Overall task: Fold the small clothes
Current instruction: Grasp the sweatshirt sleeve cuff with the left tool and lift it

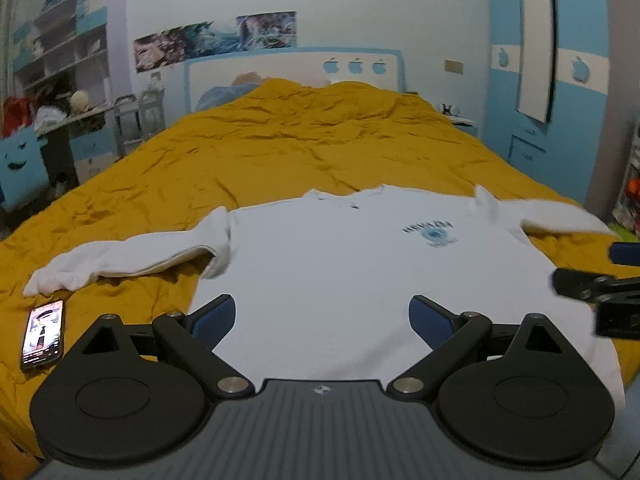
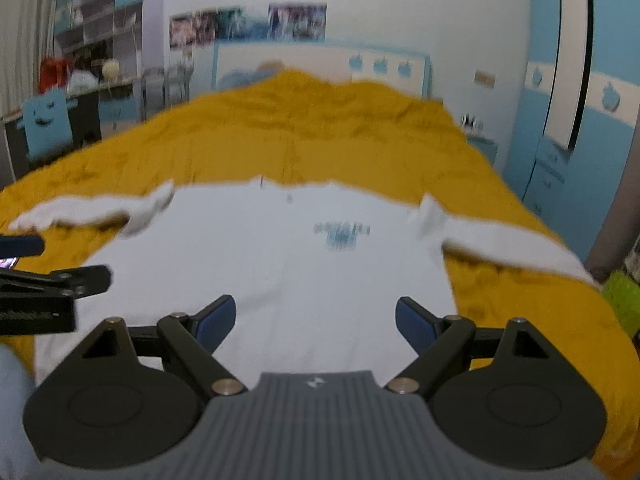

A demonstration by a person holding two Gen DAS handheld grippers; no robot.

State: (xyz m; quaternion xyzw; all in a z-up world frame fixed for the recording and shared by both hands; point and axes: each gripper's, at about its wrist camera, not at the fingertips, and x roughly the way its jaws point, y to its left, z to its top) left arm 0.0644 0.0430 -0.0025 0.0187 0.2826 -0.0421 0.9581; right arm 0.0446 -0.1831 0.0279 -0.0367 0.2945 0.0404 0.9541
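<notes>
White long-sleeved shirt (image 1: 340, 264) lies flat, front up, sleeves spread, on the mustard bedspread (image 1: 300, 140). Left claw (image 1: 322, 322) and right claw (image 2: 316, 324) hover over its hem, fingers apart, empty. A phone (image 1: 43, 335) lies beside the left sleeve.

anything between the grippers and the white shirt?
Nothing visible. Both the left gripper and right gripper hang open above the white shirt, spread flat on the yellow bedspread. The phone lies off to the left.
</notes>
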